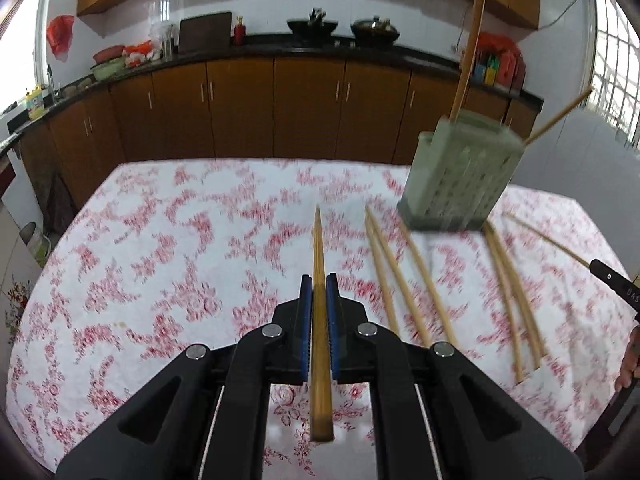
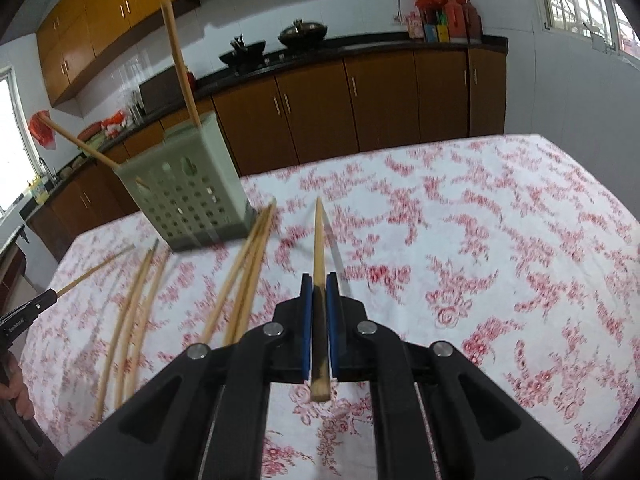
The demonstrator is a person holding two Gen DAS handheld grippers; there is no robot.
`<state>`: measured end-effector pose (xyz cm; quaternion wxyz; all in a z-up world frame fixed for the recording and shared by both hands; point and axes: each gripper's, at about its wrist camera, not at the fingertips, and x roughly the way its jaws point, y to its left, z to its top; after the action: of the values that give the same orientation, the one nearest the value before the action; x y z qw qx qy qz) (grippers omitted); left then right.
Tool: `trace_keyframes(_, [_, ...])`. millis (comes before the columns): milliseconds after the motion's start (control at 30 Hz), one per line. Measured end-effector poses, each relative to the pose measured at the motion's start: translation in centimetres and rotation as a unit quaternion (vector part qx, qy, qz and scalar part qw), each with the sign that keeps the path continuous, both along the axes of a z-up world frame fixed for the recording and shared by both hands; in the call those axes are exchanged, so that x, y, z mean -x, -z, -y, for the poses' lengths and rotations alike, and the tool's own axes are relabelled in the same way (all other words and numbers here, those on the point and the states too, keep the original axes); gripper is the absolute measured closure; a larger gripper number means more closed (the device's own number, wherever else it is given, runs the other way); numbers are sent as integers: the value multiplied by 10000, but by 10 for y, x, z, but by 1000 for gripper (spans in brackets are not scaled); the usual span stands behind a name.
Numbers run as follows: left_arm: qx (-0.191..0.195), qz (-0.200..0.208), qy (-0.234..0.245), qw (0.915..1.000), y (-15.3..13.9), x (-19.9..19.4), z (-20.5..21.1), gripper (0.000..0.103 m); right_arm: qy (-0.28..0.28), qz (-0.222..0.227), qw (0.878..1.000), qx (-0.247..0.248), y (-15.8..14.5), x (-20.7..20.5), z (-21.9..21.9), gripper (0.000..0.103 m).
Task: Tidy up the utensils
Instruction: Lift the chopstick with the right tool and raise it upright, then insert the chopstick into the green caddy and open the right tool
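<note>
My left gripper [image 1: 319, 282] is shut on a wooden chopstick [image 1: 319, 248] that points forward above the table. My right gripper [image 2: 319, 280] is shut on another wooden chopstick [image 2: 319, 236], also above the table. A grey-green perforated utensil holder [image 1: 460, 178] stands at the far right in the left wrist view and at the left in the right wrist view [image 2: 188, 194], with two chopsticks sticking out of it. Several loose chopsticks [image 1: 404, 280] lie on the cloth in front of the holder; they also show in the right wrist view [image 2: 248, 268].
The table wears a white cloth with red flowers [image 1: 160, 240]. Brown kitchen cabinets [image 1: 240, 108] and a dark counter with woks run behind it. The other gripper's tip shows at the right edge [image 1: 616, 282] and at the left edge [image 2: 28, 312].
</note>
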<state>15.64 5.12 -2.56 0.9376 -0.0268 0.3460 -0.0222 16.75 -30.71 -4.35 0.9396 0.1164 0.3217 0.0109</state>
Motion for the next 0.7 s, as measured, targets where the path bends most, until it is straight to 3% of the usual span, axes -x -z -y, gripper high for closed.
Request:
trace_keyframes(367, [237, 649, 16, 9976, -44, 10, -1, 95, -24, 681, 9976, -77, -49, 6, 1, 95])
trace_keyframes(700, [222, 805, -71, 9965, -53, 10, -1, 96, -14, 914, 9958, 1, -66, 5, -1, 95])
